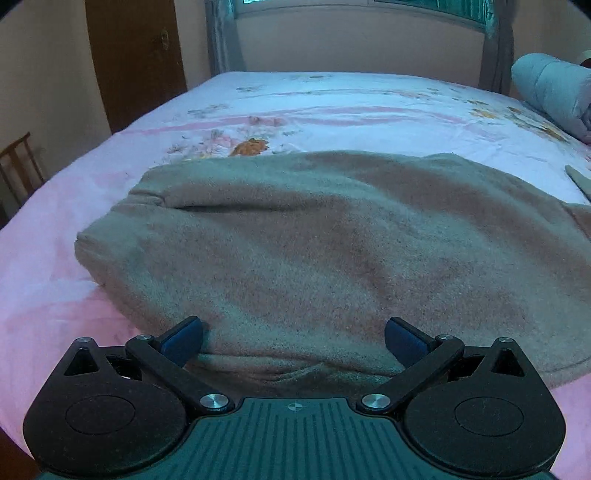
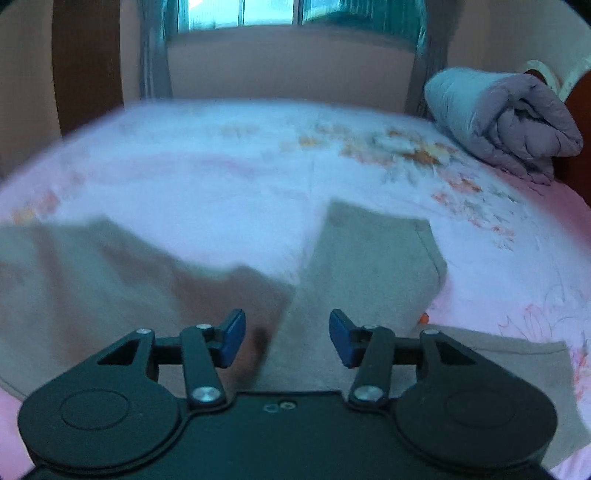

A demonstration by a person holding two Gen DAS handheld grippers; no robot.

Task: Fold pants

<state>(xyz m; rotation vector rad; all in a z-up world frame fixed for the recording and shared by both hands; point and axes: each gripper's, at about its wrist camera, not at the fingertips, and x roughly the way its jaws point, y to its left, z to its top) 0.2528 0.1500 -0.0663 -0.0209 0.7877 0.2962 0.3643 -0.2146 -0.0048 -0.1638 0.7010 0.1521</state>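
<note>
Left gripper (image 1: 293,338): fingers wide, astride near edge of pants (image 1: 314,251) on bed (image 1: 332,103). Right gripper (image 2: 287,338): fingers wide, over legs. Advice: pinch both layers, lift evenly

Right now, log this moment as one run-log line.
left gripper: open at pants edge | right gripper: open over pants | bed: pants lying unheld

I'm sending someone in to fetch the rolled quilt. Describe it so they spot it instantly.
Start at the bed with the pink and white floral sheet. At its far right end, by the curtained window, lies the puffy grey-lilac quilt rolled into a thick bundle. Unlike the flat, fuzzy grey-beige pants spread near the grippers, it is bulky, stitched in panels and rolled up.
</note>
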